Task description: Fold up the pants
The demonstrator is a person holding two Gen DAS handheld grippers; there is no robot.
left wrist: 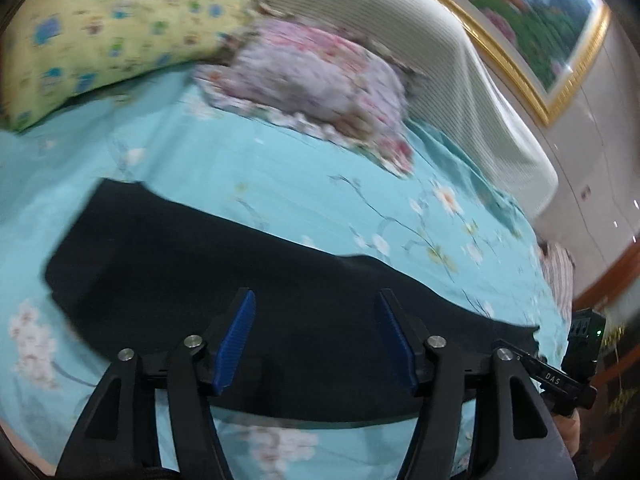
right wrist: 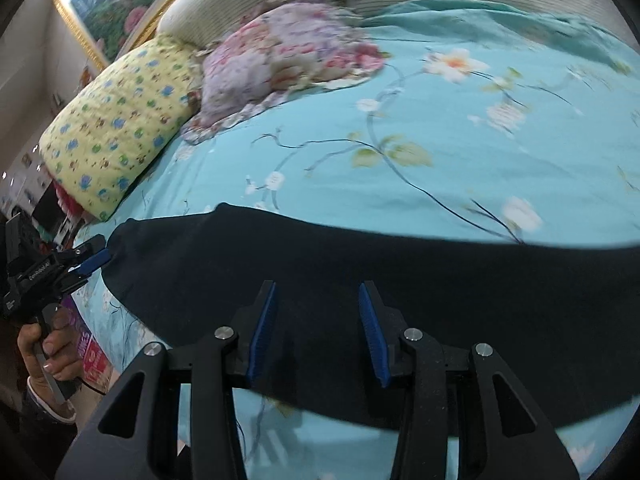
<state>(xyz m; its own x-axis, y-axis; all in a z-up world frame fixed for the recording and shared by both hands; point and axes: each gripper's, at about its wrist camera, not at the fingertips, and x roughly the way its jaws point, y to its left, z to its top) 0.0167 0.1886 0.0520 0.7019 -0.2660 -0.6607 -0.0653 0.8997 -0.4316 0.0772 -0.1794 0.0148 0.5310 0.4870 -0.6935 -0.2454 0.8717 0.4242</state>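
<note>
Pants (left wrist: pixel 200 272) lay flat in a long dark band across the blue flowered bedsheet (left wrist: pixel 280 184), both tongs parted and empty above them.

Left gripper (left wrist: pixel 316 336) and right gripper (right wrist: pixel 316 332) gripped nothing; a fold looked just laid, and the next apparently needed fresh holds on an end. Blur and dark cloth hid seams, and the right-hand end ran out of view.

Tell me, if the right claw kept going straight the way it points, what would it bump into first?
Most likely the dark pants spread on the blue floral bedsheet; the right claw, open and empty, points down at them.
</note>
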